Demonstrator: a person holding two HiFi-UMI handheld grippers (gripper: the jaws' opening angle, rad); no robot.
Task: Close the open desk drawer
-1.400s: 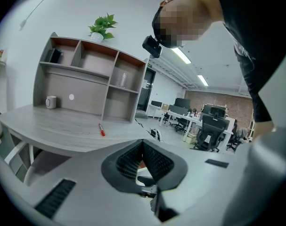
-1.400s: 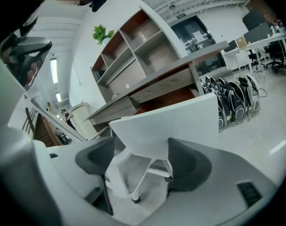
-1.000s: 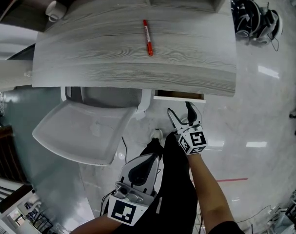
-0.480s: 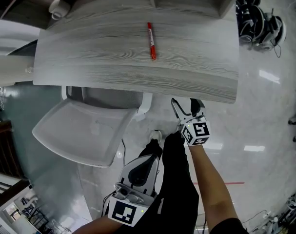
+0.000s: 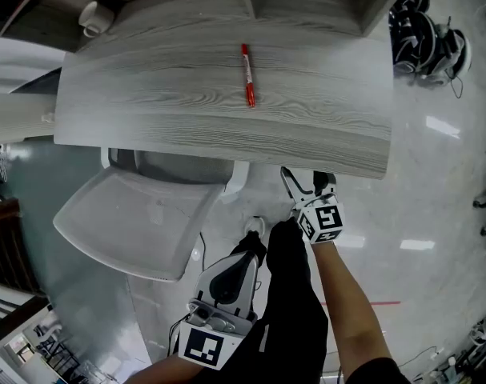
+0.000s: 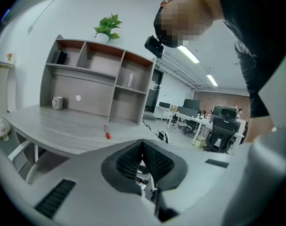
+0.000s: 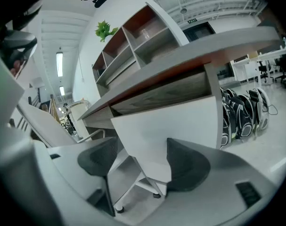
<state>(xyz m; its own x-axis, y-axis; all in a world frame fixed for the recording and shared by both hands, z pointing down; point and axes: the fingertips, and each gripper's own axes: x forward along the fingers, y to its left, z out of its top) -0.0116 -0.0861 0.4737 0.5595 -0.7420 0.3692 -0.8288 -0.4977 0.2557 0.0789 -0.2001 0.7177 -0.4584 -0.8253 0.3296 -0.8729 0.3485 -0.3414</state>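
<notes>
The grey wood desk (image 5: 226, 126) fills the top of the head view. Its drawer does not show past the front edge there. In the right gripper view the drawer's white front (image 7: 166, 131) stands under the desktop, just ahead of my fingers. My right gripper (image 5: 304, 178) (image 7: 140, 147) reaches under the desk's front edge at the right. Its jaws are open and have just been closing a little, and nothing is pinched between them. Whether the fingertips touch the drawer front I cannot tell. My left gripper (image 5: 252, 256) (image 6: 143, 142) hangs low by the person's leg, shut and empty.
A white chair (image 5: 138, 222) stands under the desk's left half; its base and castors (image 7: 143, 187) lie below the drawer. A red marker (image 5: 247, 74) and a mug (image 5: 92, 14) are on the desk. Dark bags (image 5: 423, 30) sit on the floor at the far right.
My right gripper has moved forward to the desk's edge. The drawer's white front, which stuck out a second ago, has slid out of sight under the desktop. The left gripper has stayed put.
</notes>
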